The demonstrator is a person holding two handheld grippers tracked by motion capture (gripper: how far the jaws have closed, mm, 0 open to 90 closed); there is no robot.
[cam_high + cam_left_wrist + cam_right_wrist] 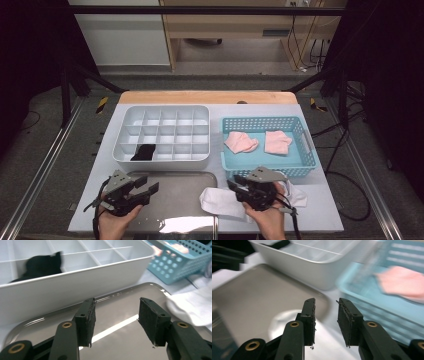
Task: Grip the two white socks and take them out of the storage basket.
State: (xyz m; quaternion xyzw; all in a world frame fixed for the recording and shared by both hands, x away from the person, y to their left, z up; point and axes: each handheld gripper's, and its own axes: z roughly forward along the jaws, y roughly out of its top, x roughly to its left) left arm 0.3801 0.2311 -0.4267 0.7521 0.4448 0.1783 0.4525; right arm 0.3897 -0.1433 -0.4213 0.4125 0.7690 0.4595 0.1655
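Two grippers sit at the near edge of the table, each in one hand. Left gripper (150,187): jaws spread wide and empty, poised over the metal tray (175,200). Right gripper (234,186): jaws parted by a narrow gap, gripping nothing, positioned above the white cloth (220,202), which lies on the table overlapping the tray's right edge. Behind the tray stands the white divided box (162,132), with a black cloth (144,152) in a front compartment. Blue basket (300,162): holds two pink cloths (241,142).

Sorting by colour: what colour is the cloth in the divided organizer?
Black cloth, clearest in the high view, in the white organizer.
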